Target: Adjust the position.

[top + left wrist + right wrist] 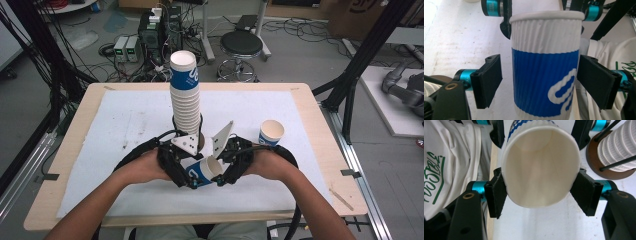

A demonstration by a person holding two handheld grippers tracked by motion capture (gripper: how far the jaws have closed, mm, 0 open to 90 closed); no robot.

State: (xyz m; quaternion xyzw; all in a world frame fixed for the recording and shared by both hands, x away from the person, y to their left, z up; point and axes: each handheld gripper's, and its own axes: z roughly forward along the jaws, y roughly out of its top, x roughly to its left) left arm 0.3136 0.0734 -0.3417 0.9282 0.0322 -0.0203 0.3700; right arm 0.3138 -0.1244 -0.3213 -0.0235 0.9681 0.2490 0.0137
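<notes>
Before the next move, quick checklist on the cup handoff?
1. Right gripper fingers pressed on the cup near its rim: ok.
2. Left gripper clear of the cup: not ok on one side, gap at one finger, the other at the wall.
3. Cup undented: ok.
4. Cup empty: ok.
5. Stack of cups upright: ok.
6. Spare cup out of the way: ok.
</notes>
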